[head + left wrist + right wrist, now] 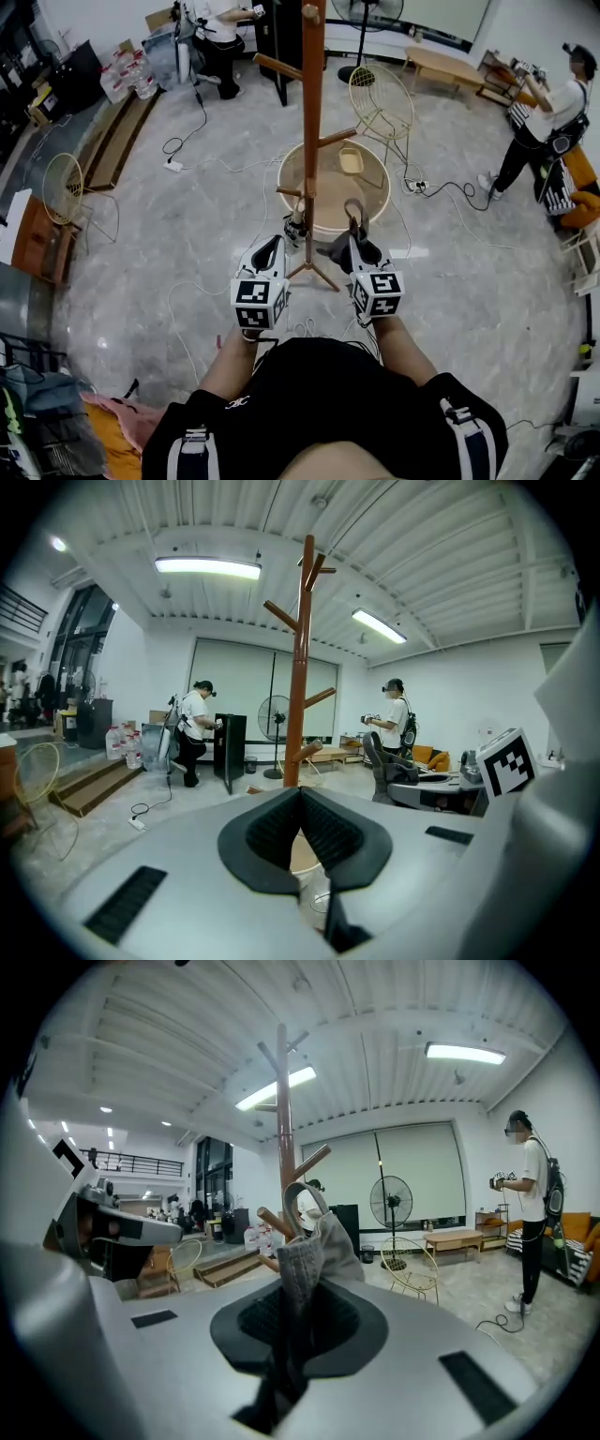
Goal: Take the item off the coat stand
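Gripping a grey fabric item (309, 1241), the right gripper (298, 1309) had its jaws nearly together on the cloth. Its long axis ran out along the jaws, strap loop pointing forward, near the wooden coat stand (312, 141). The left gripper (302, 829) was closed and empty.

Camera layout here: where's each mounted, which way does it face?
Head view: on the person's head, steeply down at the coat stand and floor; shows torso, forearms, left gripper, right gripper.
Left gripper view: on the left gripper, along its shut, empty jaws toward the stand.
Right gripper view: on the right gripper, along jaws clamped on the grey fabric item.
Shared: all three see the stand.
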Demonstrator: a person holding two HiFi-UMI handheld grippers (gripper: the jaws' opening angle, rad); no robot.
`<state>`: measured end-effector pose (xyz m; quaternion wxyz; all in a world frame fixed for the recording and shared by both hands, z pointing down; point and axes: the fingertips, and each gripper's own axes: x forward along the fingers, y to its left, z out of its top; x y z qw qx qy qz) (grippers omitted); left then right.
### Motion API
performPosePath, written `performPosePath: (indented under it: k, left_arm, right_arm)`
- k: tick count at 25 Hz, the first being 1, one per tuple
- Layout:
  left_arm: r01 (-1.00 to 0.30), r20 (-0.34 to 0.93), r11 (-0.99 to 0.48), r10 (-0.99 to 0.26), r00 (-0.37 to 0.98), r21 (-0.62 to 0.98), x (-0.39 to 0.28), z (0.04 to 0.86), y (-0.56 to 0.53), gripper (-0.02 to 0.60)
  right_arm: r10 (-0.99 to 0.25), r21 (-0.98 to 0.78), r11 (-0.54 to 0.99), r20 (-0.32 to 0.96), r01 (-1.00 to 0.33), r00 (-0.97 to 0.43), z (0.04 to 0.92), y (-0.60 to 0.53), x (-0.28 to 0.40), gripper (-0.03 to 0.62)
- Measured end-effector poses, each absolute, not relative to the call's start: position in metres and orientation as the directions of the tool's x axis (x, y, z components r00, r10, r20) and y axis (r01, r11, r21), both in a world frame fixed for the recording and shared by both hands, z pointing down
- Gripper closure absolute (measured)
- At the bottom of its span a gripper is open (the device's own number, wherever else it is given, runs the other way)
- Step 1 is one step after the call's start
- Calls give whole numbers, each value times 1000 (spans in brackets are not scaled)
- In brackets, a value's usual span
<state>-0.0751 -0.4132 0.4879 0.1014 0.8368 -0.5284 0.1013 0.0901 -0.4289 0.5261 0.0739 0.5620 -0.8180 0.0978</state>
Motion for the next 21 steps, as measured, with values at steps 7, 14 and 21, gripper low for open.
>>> performPosePath:
  k: [7, 14, 21]
  left_arm:
    - [-900, 288, -431, -856, 430, 64, -67, 492, -415, 565]
    - [-904, 287, -424, -859, 423, 65, -72, 490, -411, 565]
    - [-908, 291, -414, -863, 414, 63, -77, 493, -410, 565]
  right_arm:
    - [-914, -80, 327, 228, -942, -337, 522, -428, 103, 556]
    - [-915, -82, 329, 220, -941, -339, 517, -426, 102, 555]
    - [-911, -86, 340, 216, -937, -350, 519, -426, 97, 556]
